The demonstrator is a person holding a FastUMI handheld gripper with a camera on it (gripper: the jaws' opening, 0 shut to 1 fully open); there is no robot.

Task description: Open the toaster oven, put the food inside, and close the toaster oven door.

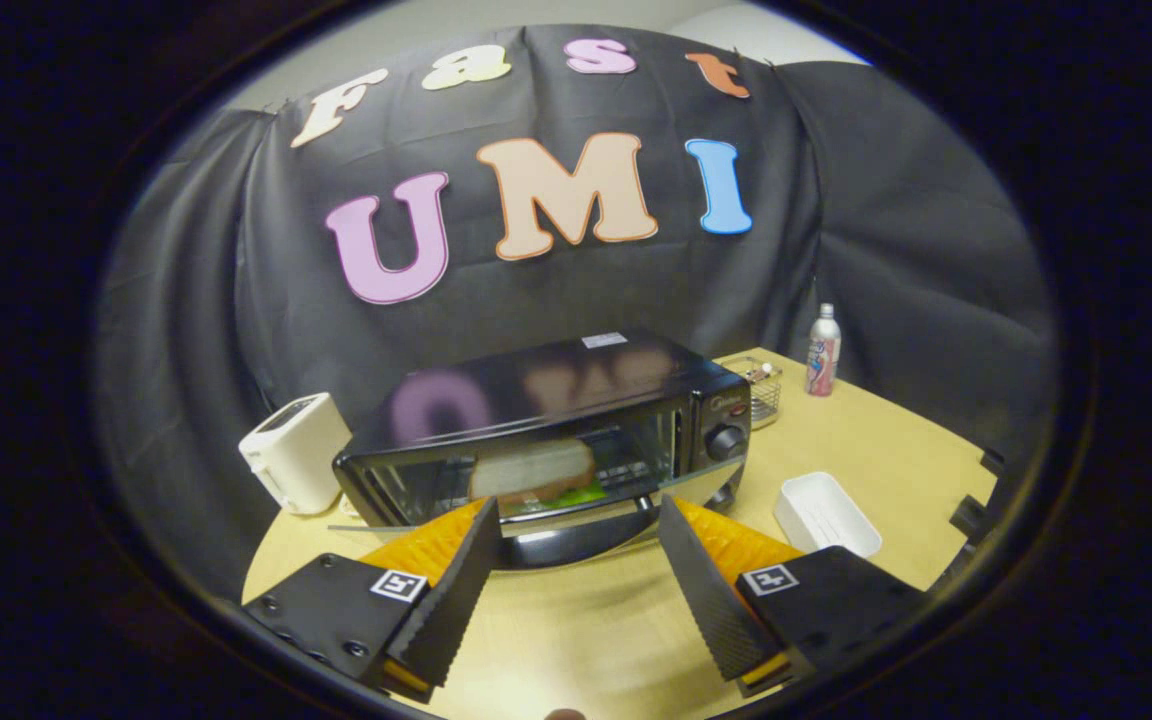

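Behind the glare on its glass door, the toaster oven [556, 430] is holding bread [533, 470], while the gripper [573, 530] jaws are standing released before it.

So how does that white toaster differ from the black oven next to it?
The toaster is white, small and upright; the oven is black, wider and boxy. The oven has a glass door showing bread inside and a knob; the toaster's sides are solid. Both stand on the table, beyond the open gripper.

I hold my claw [576, 520] level and pointing straight ahead, its two fingers [456, 590] spread wide apart, gripping nothing between them.
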